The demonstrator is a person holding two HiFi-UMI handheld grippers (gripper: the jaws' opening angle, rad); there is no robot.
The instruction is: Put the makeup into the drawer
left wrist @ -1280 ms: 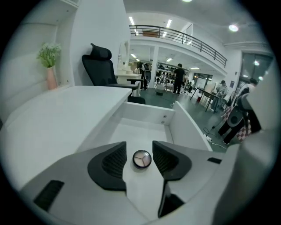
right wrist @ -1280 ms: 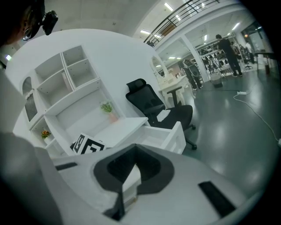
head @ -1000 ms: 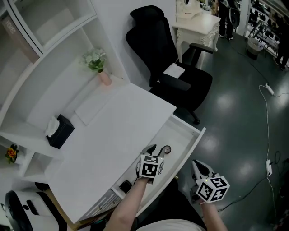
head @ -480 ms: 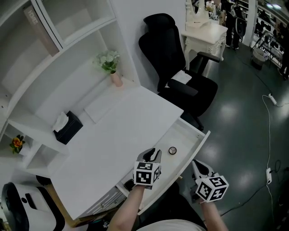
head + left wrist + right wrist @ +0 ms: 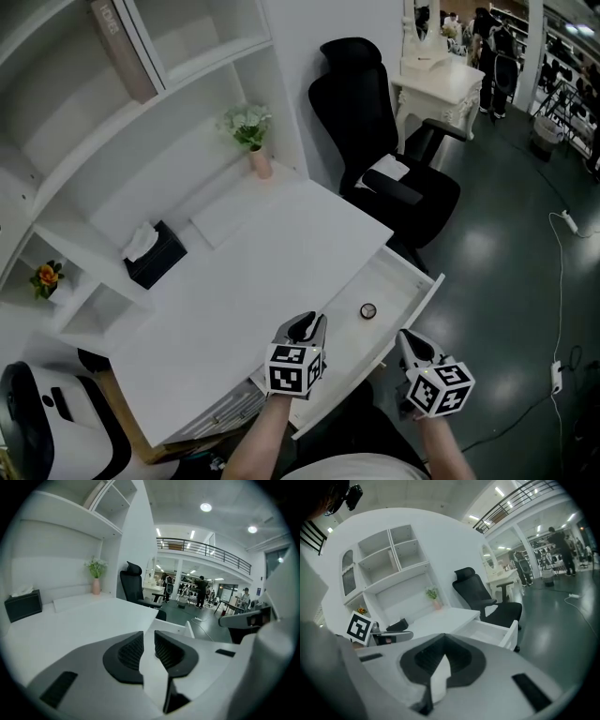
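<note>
Left gripper point(image 5: 307, 327) pulled back from the drawer point(image 5: 418, 302), fingers just closing to a narrow gap, empty. Makeup compact point(image 5: 367, 310) left inside. Right gripper point(image 5: 410, 343) fingers together, empty. Placement looks done.

Big open hall with a mezzanine point(image 5: 201, 550), and a mock study inside: white tabletop point(image 5: 253, 272), shelves point(image 5: 202, 56), office chair point(image 5: 366, 122).

Nothing legible. Book point(image 5: 120, 42) spine has lettering, too blurred to read. Cube point(image 5: 289, 369) on left gripper point(image 5: 307, 327) and cube point(image 5: 441, 389) on right gripper point(image 5: 410, 343) show black-white square markers only, no characters.
</note>
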